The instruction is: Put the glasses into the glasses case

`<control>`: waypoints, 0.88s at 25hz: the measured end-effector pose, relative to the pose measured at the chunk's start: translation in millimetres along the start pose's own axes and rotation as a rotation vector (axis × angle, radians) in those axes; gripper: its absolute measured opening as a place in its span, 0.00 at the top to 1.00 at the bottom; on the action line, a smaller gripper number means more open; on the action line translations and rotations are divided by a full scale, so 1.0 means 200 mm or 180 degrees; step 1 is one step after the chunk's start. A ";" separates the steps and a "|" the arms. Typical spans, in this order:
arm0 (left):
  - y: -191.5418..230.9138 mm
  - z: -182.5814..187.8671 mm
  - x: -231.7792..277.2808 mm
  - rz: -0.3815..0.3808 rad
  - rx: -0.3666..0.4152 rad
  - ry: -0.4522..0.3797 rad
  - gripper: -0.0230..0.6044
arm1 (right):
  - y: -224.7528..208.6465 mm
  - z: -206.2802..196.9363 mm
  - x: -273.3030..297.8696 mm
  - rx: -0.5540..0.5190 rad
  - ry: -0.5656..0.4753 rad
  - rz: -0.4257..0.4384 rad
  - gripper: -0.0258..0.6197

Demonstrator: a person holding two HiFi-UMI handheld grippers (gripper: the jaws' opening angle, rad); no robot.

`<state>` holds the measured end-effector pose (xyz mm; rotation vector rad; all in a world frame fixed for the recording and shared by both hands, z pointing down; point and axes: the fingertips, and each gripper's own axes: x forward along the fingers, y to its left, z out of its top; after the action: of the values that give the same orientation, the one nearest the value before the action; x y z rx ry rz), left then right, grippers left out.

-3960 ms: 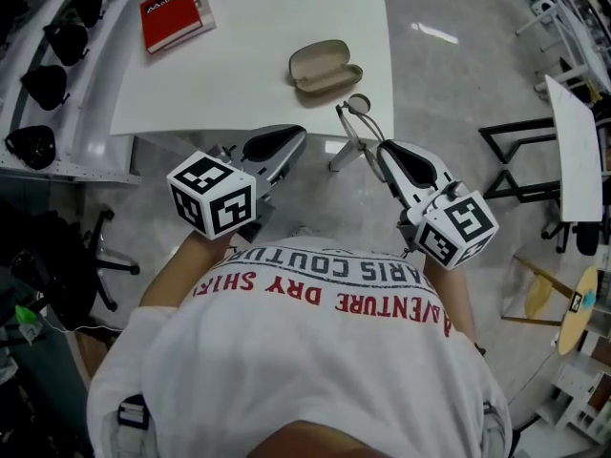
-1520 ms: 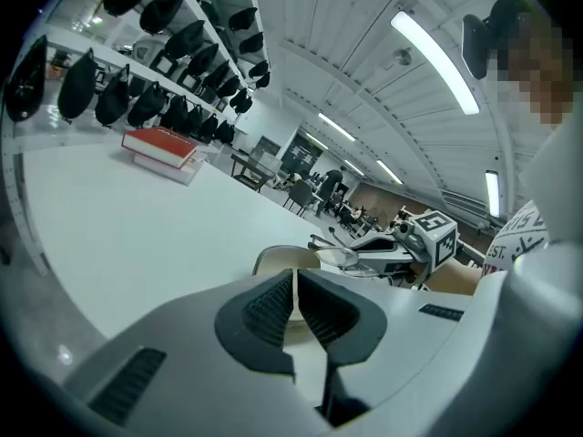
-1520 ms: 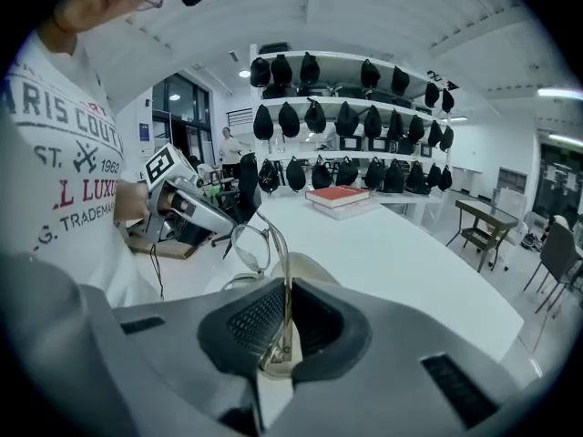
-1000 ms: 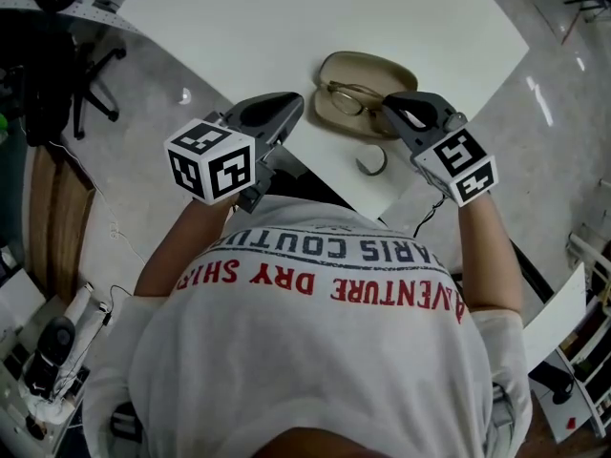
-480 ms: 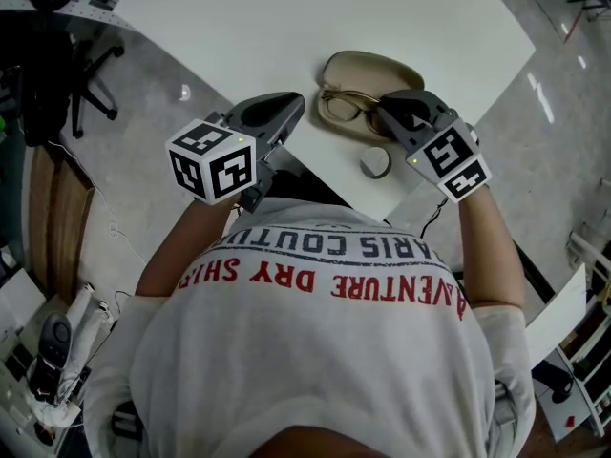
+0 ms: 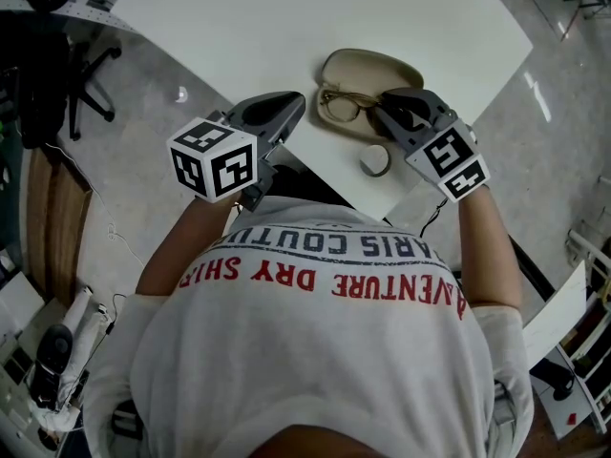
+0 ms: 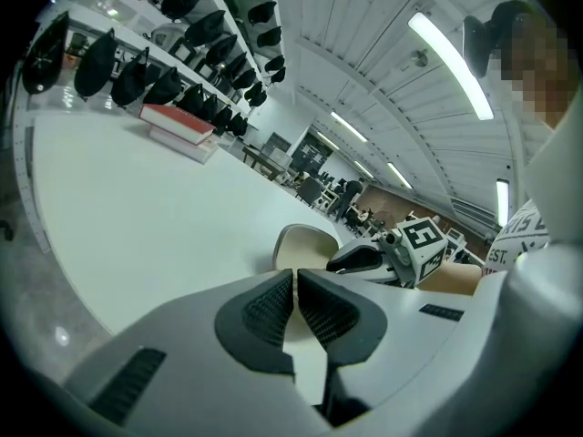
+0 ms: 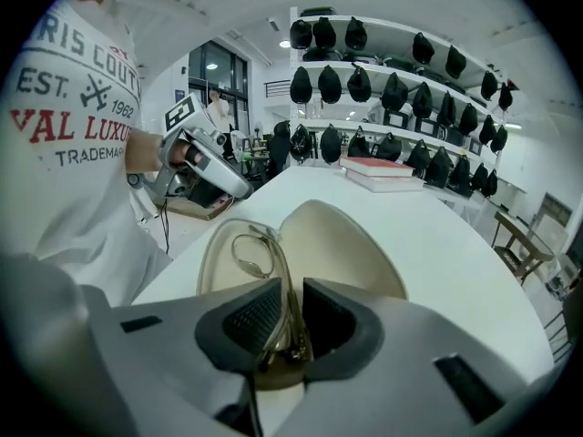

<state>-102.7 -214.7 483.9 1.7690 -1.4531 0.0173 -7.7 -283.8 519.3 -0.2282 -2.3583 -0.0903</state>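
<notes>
Bench: a white bench (image 6: 286, 17), one corner pointing toward the person.
Glasses case: a beige glasses case (image 6: 368, 65) lies open on the bench close to its near edge, with the lid tipped back to the far side.
Glasses: thin gold-rimmed glasses (image 6: 336, 105) lie in the near half of the case. The left lens shows plainly, and the right end runs in between the right tool's jaws.
Right tool: the right tool (image 6: 384, 105) points down over the right end of the case. Its jaws have just been opening and stand slightly spread. The frame of the glasses is between them, leaning on the left pad with a gap to the right pad, so there is no pinch.
Left tool: the left tool (image 6: 294, 103) hovers at the bench's near edge, left of the case and clear of it. Its jaws are pressed together with nothing between them.
Ring: a small grey ring (image 6: 375, 161) lies on the bench just near of the case, beside the right tool.
Book: a red book (image 8: 383, 165) lies at the far side of the bench.
</notes>
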 end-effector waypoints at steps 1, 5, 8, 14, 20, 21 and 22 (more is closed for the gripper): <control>-0.01 0.00 -0.01 -0.0006 0.0007 -0.0006 0.90 | 0.01 0.01 0.00 0.0014 -0.0019 0.0001 0.85; -0.05 0.03 -0.05 -0.0057 0.0077 -0.0056 0.90 | 0.01 0.07 -0.07 0.0140 -0.0263 -0.0106 0.74; -0.10 0.06 -0.08 -0.0113 0.0115 -0.0089 0.90 | 0.02 0.12 -0.15 0.0293 -0.0429 -0.0205 0.67; -0.23 0.14 -0.10 -0.0310 0.0261 -0.0167 0.90 | 0.06 0.28 -0.38 0.0596 -0.0896 -0.0485 0.67; -0.45 0.26 -0.13 -0.0528 0.0543 -0.0293 0.90 | 0.12 0.45 -0.66 0.0857 -0.1564 -0.0599 0.69; -0.48 0.29 -0.13 -0.0564 0.0580 -0.0320 0.90 | 0.12 0.47 -0.70 0.0901 -0.1676 -0.0598 0.72; -0.51 0.31 -0.15 -0.0596 0.0616 -0.0345 0.90 | 0.13 0.50 -0.74 0.0941 -0.1767 -0.0595 0.74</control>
<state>-57.2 -228.4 370.6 2.0868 -1.3940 -0.0370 32.6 -265.2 344.3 0.1324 -2.8977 0.2644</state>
